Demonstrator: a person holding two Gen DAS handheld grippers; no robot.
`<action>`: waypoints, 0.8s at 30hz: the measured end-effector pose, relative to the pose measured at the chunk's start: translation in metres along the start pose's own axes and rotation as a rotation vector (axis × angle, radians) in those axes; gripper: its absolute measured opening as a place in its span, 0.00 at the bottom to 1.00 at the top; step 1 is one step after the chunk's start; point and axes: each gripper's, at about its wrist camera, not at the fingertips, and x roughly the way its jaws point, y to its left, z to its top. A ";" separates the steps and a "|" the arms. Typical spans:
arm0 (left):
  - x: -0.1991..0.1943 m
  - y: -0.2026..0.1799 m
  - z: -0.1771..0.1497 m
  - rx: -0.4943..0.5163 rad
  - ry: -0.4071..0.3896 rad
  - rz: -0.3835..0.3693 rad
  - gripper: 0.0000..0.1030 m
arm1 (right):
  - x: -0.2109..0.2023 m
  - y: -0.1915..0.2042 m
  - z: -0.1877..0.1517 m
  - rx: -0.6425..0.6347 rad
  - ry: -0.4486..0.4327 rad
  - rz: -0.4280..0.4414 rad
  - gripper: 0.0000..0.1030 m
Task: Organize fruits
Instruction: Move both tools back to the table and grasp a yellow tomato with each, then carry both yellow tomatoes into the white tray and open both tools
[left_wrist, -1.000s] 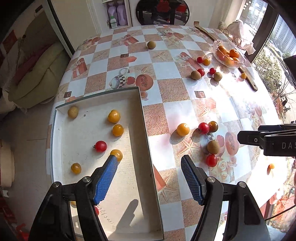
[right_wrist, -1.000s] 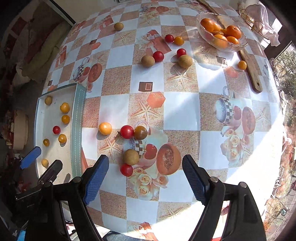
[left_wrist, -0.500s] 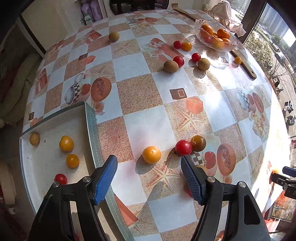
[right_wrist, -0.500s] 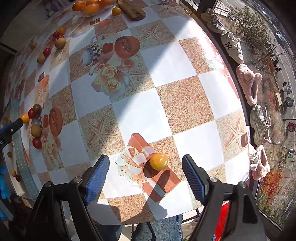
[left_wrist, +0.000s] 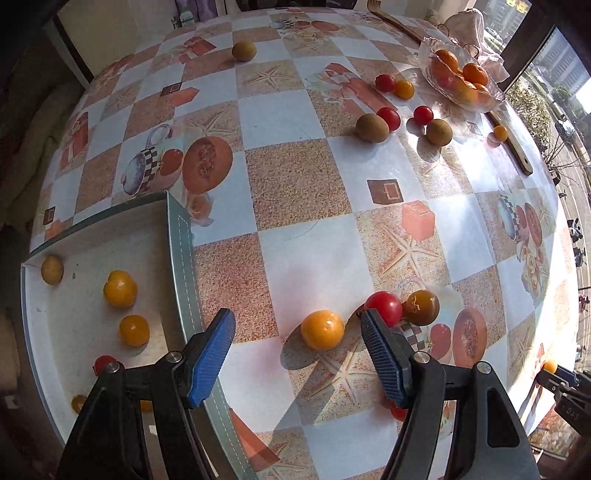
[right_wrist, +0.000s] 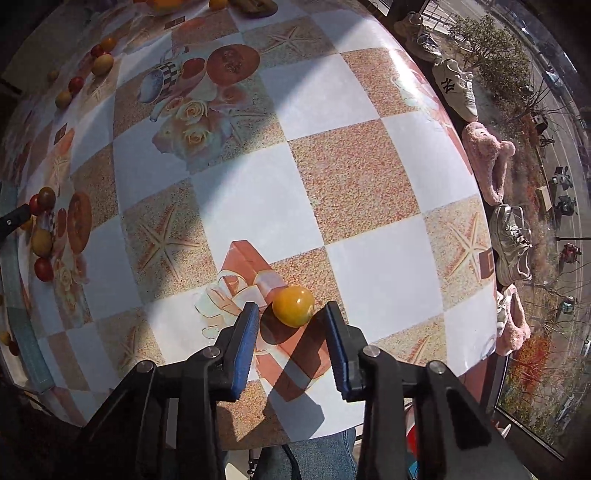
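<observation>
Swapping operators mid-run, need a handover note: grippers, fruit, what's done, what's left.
Left gripper: open, orange tomato between its fingers with gaps on both sides, beside the tray.
Right gripper: jaws have just been closing around a yellow tomato near the table edge; gaps show at both pads, so not gripped yet.
Done: several tomatoes lie in the tray.
Left: those two, the red tomato and brown fruit nearby, plus the far fruit near the glass bowl.

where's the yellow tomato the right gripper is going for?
Right wrist view: the yellow tomato sits on the tablecloth's gift-box print near the table's near edge, between the right gripper fingers, whose jaws have just been closing; contact unclear.
</observation>
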 end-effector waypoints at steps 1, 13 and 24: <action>0.002 0.002 0.000 0.005 0.008 0.000 0.63 | 0.000 0.001 0.000 -0.004 -0.001 0.002 0.23; 0.005 -0.015 -0.008 0.111 0.007 0.002 0.37 | -0.003 0.001 -0.002 -0.006 0.004 0.047 0.22; -0.027 -0.023 -0.020 0.086 -0.040 -0.061 0.24 | -0.017 0.013 0.003 0.008 -0.007 0.183 0.21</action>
